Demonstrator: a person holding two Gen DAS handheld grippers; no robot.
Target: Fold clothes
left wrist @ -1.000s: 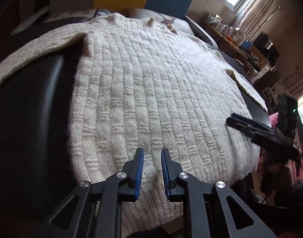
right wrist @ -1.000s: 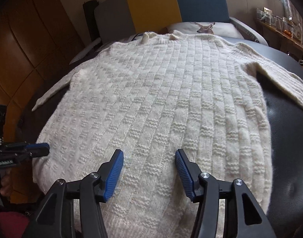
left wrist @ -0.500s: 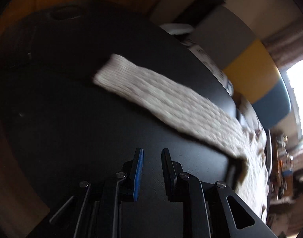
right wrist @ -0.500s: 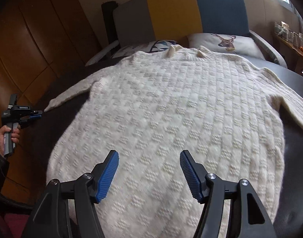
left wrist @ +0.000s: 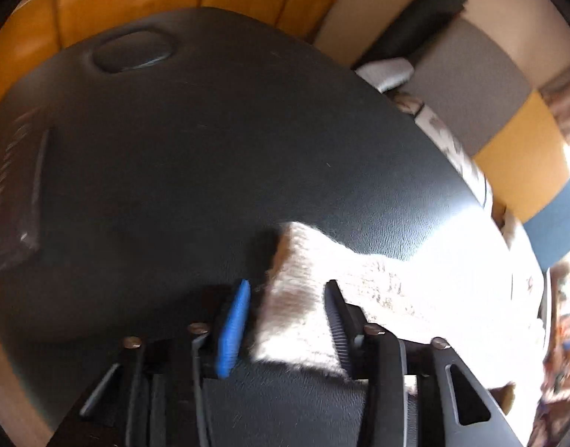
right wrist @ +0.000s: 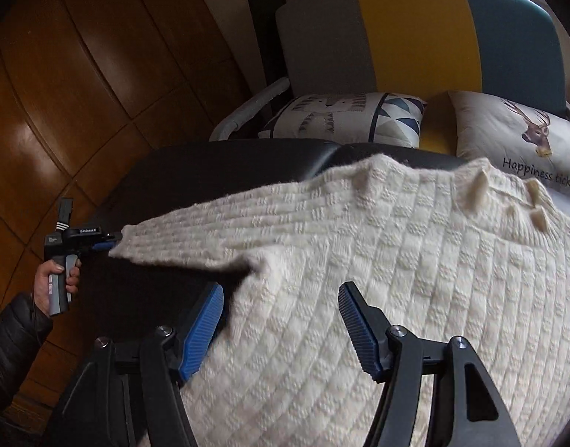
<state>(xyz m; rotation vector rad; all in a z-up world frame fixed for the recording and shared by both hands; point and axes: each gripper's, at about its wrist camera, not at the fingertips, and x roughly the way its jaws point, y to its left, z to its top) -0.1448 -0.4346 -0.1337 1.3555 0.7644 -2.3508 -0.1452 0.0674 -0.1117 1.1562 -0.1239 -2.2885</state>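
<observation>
A cream knitted sweater (right wrist: 396,268) lies flat on a black padded surface (right wrist: 218,171), with its collar toward the sofa. Its left sleeve (right wrist: 180,238) stretches out to the left. In the left wrist view the sleeve cuff (left wrist: 296,298) sits between the fingers of my left gripper (left wrist: 285,316), which is open and straddles it just above the black surface (left wrist: 210,171). The right wrist view shows that same left gripper (right wrist: 102,246) at the sleeve's end, held by a hand (right wrist: 56,279). My right gripper (right wrist: 281,320) is open, hovering over the sweater near the armpit.
A sofa (right wrist: 415,37) with a grey, yellow and blue back stands behind the surface, holding a patterned cushion (right wrist: 344,115) and a deer cushion (right wrist: 519,134). Wooden panelling (right wrist: 80,74) runs along the left. A dimple (left wrist: 132,52) marks the padded surface's far end.
My left gripper swung from the hem out to the left sleeve, opened wider and now has the cuff between its fingers. My right gripper moved from the hem toward the left armpit.
</observation>
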